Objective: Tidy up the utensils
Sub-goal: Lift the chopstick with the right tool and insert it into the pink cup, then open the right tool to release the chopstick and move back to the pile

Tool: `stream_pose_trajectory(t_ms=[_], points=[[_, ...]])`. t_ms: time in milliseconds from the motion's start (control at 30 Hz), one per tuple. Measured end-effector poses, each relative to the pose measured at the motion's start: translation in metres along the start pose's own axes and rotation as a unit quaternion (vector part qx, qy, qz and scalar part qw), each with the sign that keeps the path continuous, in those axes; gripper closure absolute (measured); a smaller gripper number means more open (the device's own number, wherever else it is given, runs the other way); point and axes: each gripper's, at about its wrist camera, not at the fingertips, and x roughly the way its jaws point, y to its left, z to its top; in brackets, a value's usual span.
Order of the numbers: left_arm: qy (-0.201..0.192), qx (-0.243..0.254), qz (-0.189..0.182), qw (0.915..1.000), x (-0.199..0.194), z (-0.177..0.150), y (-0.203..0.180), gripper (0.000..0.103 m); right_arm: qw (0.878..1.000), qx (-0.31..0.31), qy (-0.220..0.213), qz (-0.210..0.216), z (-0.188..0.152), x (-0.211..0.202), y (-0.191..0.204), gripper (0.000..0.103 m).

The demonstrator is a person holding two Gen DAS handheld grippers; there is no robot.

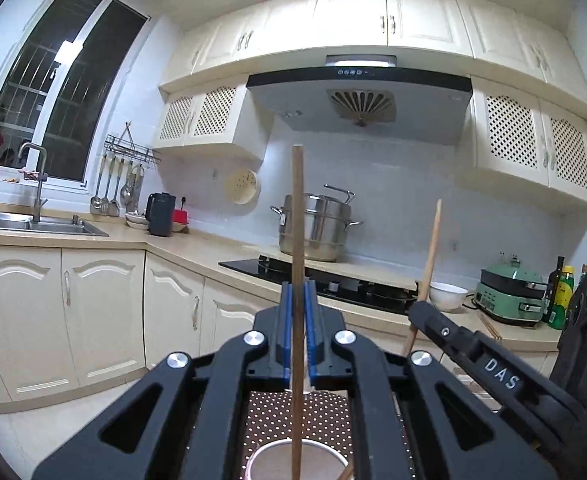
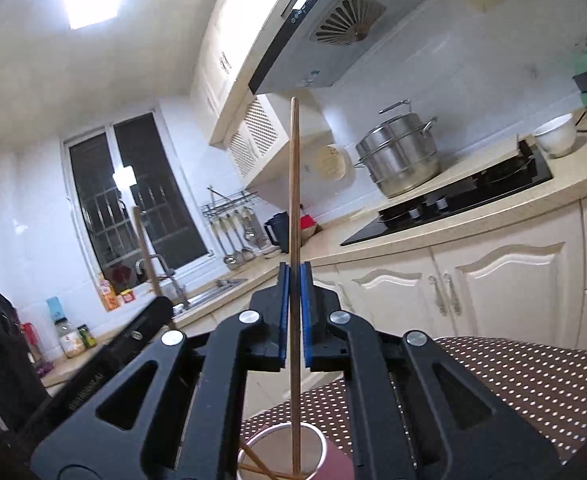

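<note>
My left gripper [image 1: 298,292] is shut on a dark brown chopstick [image 1: 297,220] that stands upright, its lower end inside a pink paper cup [image 1: 269,458] below. My right gripper [image 2: 293,276] is shut on a lighter wooden chopstick [image 2: 294,184], also upright, its lower end in the same cup [image 2: 333,462]. Other chopsticks [image 2: 253,465] lie slanted in the cup. The cup stands on a brown polka-dot cloth [image 2: 493,376]. The right gripper [image 1: 417,308] with its chopstick [image 1: 431,252] shows at the right of the left wrist view; the left gripper's chopstick [image 2: 147,256] shows at the left of the right wrist view.
A kitchen counter [image 1: 197,248] runs behind, with a sink [image 1: 33,224], black kettle [image 1: 160,214], steel steamer pot [image 1: 317,226] on a black hob [image 1: 333,280], white bowl [image 1: 448,295], green cooker [image 1: 509,292] and bottles [image 1: 561,300]. Ladles [image 1: 113,188] hang on the wall.
</note>
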Motion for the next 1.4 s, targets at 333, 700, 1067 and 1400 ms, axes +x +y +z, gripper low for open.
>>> stream_pose_trajectory(t_ms=[333,700,1067,1400], points=[[0.035,-0.004,-0.011,0.9993,0.003,-0.011,0.005,0.096,1.0,-0.008,0.02,0.019,0.002,0.002,0.0,0.097],[0.043,0.014,-0.01,0.9989,-0.012,-0.004,0.001,0.068,0.999,-0.034,0.03,0.029,0.002,0.003,0.01,0.097],[0.071,0.022,0.008,0.9972,-0.016,0.002,0.003,0.06,0.997,-0.072,0.037,0.016,0.002,-0.003,0.025,0.096],[0.092,0.026,0.012,0.9953,-0.025,0.009,0.007,0.056,0.993,-0.101,0.058,-0.013,-0.003,-0.005,0.04,0.091]])
